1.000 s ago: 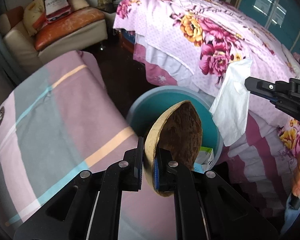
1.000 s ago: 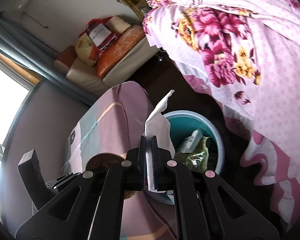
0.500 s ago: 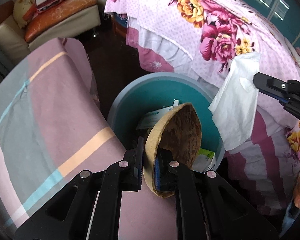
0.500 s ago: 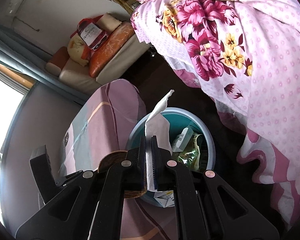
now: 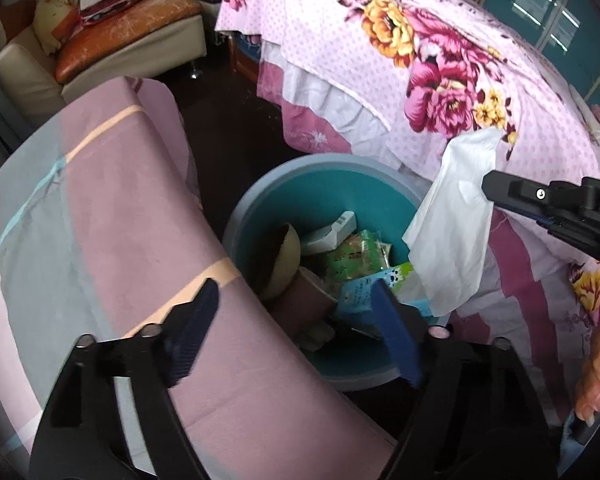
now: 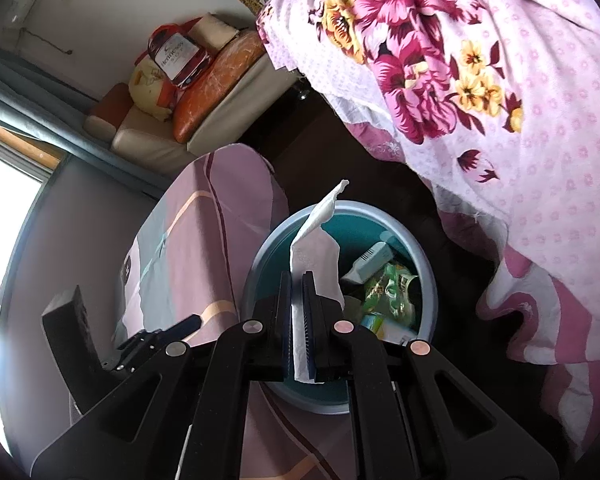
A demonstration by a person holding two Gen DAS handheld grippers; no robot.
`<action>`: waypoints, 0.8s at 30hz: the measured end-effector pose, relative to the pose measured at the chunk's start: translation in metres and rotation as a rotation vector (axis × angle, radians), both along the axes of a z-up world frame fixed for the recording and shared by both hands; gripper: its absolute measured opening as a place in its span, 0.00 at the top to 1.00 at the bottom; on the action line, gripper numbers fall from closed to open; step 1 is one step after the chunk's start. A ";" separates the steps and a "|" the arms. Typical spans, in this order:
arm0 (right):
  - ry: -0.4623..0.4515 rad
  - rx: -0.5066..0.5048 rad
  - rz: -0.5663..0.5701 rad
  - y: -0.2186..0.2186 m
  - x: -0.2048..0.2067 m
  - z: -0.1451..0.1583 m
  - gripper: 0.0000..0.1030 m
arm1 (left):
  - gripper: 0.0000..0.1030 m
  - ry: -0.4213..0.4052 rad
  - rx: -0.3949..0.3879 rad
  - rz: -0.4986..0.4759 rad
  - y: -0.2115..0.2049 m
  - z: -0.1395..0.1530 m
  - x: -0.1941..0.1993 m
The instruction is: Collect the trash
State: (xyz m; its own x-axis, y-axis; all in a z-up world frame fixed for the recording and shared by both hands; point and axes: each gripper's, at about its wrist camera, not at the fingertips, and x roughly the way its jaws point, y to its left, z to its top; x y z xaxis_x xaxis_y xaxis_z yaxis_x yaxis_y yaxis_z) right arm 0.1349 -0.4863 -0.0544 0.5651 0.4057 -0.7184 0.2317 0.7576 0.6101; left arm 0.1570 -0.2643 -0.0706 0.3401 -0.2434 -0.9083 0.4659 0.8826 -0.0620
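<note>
Over the teal bin [image 5: 320, 184], the left claw [image 5: 296, 320] is opening, nothing between its jaws; the coconut shell [image 5: 284, 260] lies inside among wrappers. Beside it, the right claw [image 6: 298, 308] stays clamped on a white tissue [image 6: 318, 252].

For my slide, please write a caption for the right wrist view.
Right hand-held gripper holds a white tissue above the blue trash bin beside the flowered bed.
</note>
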 end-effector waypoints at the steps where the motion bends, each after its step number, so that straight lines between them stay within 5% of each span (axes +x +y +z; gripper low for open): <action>1: 0.000 -0.001 0.001 0.001 0.000 0.000 0.94 | 0.17 -0.006 -0.002 0.007 0.003 0.002 0.000; 19: 0.059 -0.026 0.024 0.024 0.014 -0.010 0.90 | 0.10 0.012 -0.016 0.072 0.033 0.004 0.000; 24: 0.055 -0.061 0.020 0.030 0.012 -0.004 0.69 | 0.10 0.014 -0.025 0.079 0.038 0.006 -0.002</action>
State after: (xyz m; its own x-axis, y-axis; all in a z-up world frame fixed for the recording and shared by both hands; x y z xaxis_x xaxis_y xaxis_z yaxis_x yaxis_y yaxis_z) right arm 0.1472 -0.4566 -0.0585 0.5166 0.3710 -0.7717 0.2484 0.7976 0.5497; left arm 0.1552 -0.2262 -0.0649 0.3468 -0.2388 -0.9070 0.3934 0.9149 -0.0905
